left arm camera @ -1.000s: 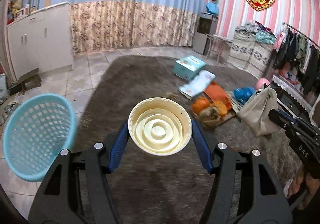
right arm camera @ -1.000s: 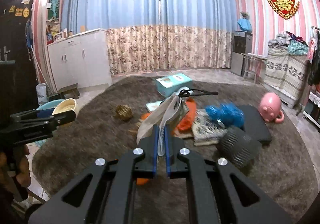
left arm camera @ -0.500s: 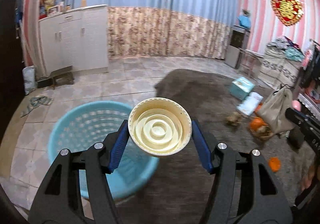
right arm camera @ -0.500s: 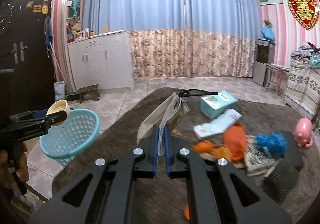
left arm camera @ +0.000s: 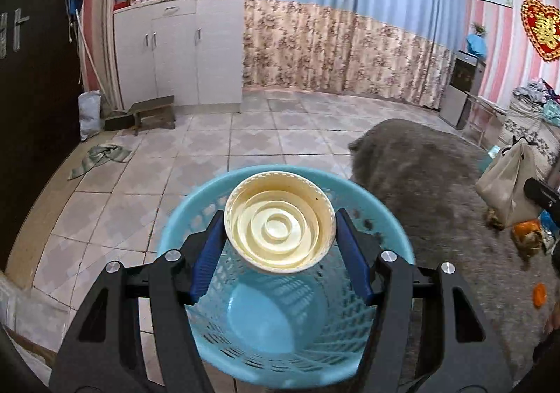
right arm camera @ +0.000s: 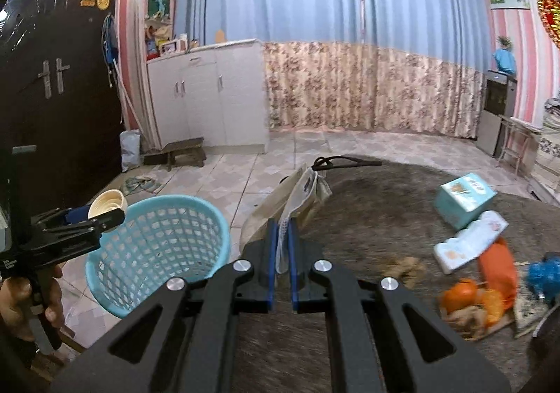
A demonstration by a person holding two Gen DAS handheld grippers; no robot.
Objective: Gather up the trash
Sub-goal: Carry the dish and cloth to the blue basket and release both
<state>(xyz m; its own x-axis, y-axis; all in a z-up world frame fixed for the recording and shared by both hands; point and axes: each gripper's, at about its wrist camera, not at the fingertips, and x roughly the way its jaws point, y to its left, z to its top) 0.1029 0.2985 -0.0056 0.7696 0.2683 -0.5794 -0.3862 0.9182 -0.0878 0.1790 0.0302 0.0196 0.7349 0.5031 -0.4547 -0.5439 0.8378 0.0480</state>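
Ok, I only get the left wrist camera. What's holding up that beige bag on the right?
Observer: The right hand-held gripper is shut on the beige bag.
Operator: Is more trash hiding behind it?
Observer: Yes, a white packet lies on the rug, next to orange peels.
Operator: Who carries the left hand-held gripper?
Observer: A person's hand grips its handle, left of the blue basket.

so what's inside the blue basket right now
Nothing that shows: the blue basket has a bare floor and mesh walls in the left wrist view. The cream bowl, held in the left tool, covers part of its far wall, and the tool's arms hide the lower sides.
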